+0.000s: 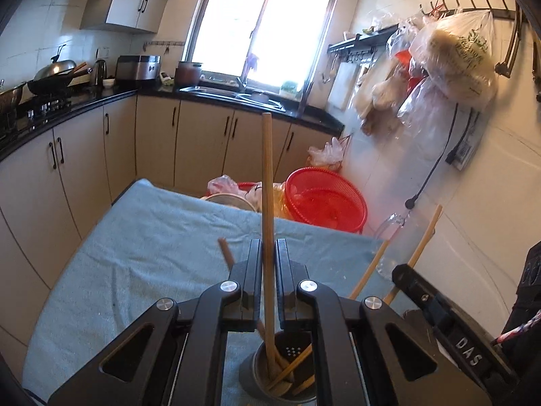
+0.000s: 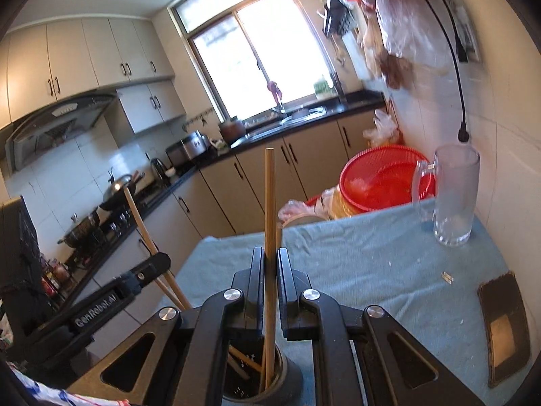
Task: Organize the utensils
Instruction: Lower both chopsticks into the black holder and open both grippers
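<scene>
I take the utensil cup (image 1: 280,372) as my landmark; it stands on the blue-cloth tabletop (image 1: 135,253), directly below both grippers.

The left gripper (image 1: 268,253) has its jaws pinched on one wooden chopstick (image 1: 267,186). The stick's long axis runs nearly upright, its lower end already inside the cup and its upper end rising well above the jaws. The right gripper (image 2: 270,264) likewise has its jaws pressed on a single chopstick (image 2: 269,203), also close to vertical, with its tip down in the same cup (image 2: 257,382).

So the relation I steer by is straight down: each held stick sits over the cup's mouth, both hands about equally near. I judge the next move is to release and let the sticks drop in.

My count:
- two grippers
- two held chopsticks
- one cup

At least three more sticks lean inside the cup, though overlap keeps me from an exact number. Beyond the cup, toward the wall, stands one glass mug (image 2: 453,196), and one dark flat case (image 2: 503,328) lies to the cup's right.
</scene>
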`<action>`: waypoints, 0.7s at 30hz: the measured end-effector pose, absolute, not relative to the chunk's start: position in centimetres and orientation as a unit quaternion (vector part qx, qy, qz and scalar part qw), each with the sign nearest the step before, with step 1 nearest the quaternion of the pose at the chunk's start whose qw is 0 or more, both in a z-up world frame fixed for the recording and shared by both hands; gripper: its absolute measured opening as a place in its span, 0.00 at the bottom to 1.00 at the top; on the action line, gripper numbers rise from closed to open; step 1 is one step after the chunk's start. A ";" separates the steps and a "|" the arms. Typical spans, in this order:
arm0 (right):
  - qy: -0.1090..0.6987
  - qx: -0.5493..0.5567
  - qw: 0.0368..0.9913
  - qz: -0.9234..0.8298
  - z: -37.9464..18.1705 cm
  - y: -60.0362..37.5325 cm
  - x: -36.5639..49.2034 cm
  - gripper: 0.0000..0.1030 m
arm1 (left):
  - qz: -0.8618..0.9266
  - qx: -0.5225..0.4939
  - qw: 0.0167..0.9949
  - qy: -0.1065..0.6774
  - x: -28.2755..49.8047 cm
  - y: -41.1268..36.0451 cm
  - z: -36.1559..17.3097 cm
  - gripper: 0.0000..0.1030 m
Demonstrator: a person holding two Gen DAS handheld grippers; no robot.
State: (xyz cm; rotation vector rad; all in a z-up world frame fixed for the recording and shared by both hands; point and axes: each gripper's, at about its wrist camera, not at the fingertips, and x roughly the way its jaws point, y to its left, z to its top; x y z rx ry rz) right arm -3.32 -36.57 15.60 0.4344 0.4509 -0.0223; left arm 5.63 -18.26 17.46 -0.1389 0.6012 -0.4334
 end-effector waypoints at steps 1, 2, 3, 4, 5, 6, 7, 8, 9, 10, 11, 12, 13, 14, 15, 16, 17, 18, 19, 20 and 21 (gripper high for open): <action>0.227 0.214 0.950 -0.012 15.2 -36.7 -3.1 0.07 | -0.209 -0.067 0.930 0.293 5.5 -18.2 17.4 0.06; 0.232 0.213 0.949 -0.011 14.9 -36.6 -3.1 0.07 | -0.208 -0.067 0.931 0.291 5.2 -17.8 17.4 0.07; 0.238 0.212 0.948 -0.011 14.6 -36.5 -3.0 0.07 | -0.205 -0.067 0.933 0.289 5.1 -17.8 17.4 0.07; 0.242 0.211 0.947 -0.013 14.4 -36.5 -2.8 0.07 | -0.204 -0.065 0.933 0.289 4.9 -17.7 17.4 0.07; 0.246 0.210 0.946 -0.014 14.2 -36.4 -2.8 0.07 | -0.204 -0.064 0.933 0.290 4.8 -17.5 17.5 0.09; 0.249 0.211 0.945 -0.013 14.0 -36.5 -2.7 0.08 | -0.204 -0.065 0.932 0.293 4.7 -17.3 17.5 0.11; 0.251 0.212 0.944 -0.013 13.8 -36.4 -2.7 0.08 | -0.203 -0.067 0.931 0.294 4.5 -17.1 17.5 0.16; 0.254 0.214 0.943 -0.014 13.7 -36.4 -2.7 0.08 | -0.202 -0.068 0.932 0.294 4.3 -17.0 17.5 0.22; 0.255 0.216 0.942 -0.015 13.6 -36.4 -2.6 0.10 | -0.199 -0.070 0.933 0.293 3.9 -16.7 17.6 0.25; 0.256 0.218 0.942 -0.015 13.5 -36.4 -2.6 0.14 | -0.198 -0.071 0.933 0.291 3.6 -16.4 17.7 0.29; 0.257 0.221 0.941 -0.014 13.5 -36.4 -2.7 0.16 | -0.197 -0.072 0.934 0.290 3.3 -16.1 17.8 0.30; 0.257 0.223 0.940 -0.014 13.5 -36.4 -2.7 0.23 | -0.197 -0.072 0.934 0.288 2.8 -15.8 18.0 0.31; 0.257 0.224 0.940 -0.015 13.6 -36.4 -2.8 0.27 | -0.197 -0.071 0.935 0.287 2.4 -15.6 18.1 0.31; 0.256 0.223 0.941 -0.015 13.8 -36.3 -3.0 0.27 | -0.197 -0.071 0.935 0.286 2.1 -15.4 18.3 0.31; 0.256 0.221 0.941 -0.015 13.9 -36.2 -3.1 0.27 | -0.197 -0.071 0.935 0.285 1.6 -15.0 18.5 0.32; 0.255 0.219 0.942 -0.015 14.1 -36.1 -3.3 0.28 | -0.196 -0.071 0.936 0.284 1.2 -14.7 18.6 0.33; 0.254 0.218 0.942 -0.016 14.4 -36.0 -3.5 0.29 | -0.194 -0.072 0.937 0.282 0.7 -14.4 18.8 0.34; 0.252 0.218 0.943 -0.017 14.7 -35.9 -3.9 0.31 | -0.193 -0.074 0.937 0.280 0.2 -14.0 19.0 0.34; 0.251 0.218 0.943 -0.017 14.9 -35.8 -4.1 0.33 | -0.187 -0.074 0.940 0.276 -0.6 -13.4 19.3 0.35; 0.249 0.218 0.944 -0.019 15.2 -35.8 -4.6 0.35 | -0.182 -0.072 0.942 0.271 -1.2 -12.9 19.5 0.36; 0.246 0.217 0.945 -0.020 15.5 -35.8 -5.1 0.38 | -0.177 -0.070 0.946 0.264 -2.1 -12.4 19.7 0.37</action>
